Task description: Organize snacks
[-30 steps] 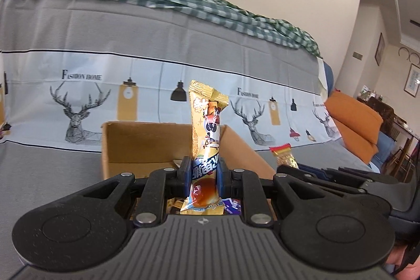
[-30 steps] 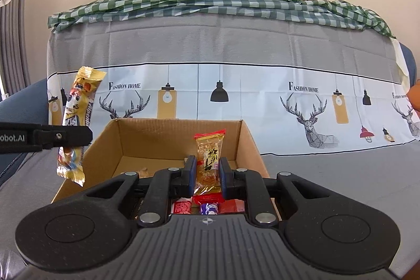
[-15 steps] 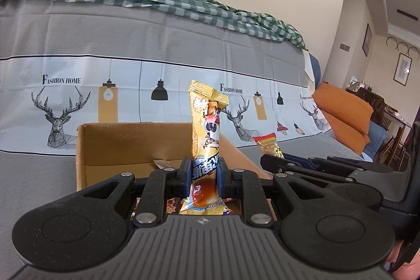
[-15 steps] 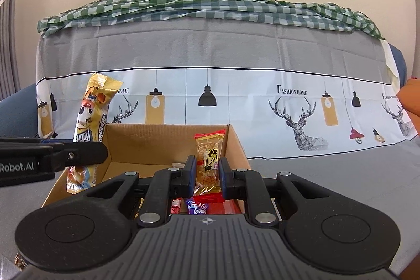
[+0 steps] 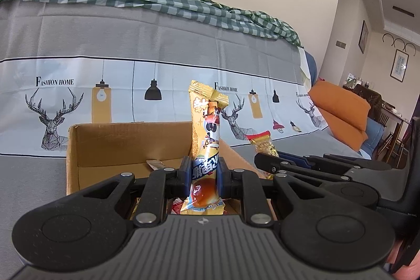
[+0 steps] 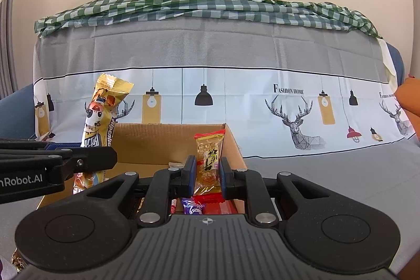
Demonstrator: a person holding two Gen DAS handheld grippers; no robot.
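Left wrist view: fingers (image 5: pixel 189 173) clamp a yellow snack bar (image 5: pixel 206 148); right fingers (image 6: pixel 189 176) clamp a peanut candy packet (image 6: pixel 208 162).

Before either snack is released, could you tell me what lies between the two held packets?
In the right wrist view, only the cardboard box's inner back wall shows between the tall yellow packet and the small peanut packet.

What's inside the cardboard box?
The box holds a few wrapped snacks: red packets and a purple one show at the bottom in the right wrist view. Both grippers and the packets they hold cover most of the floor, so the rest is hidden.
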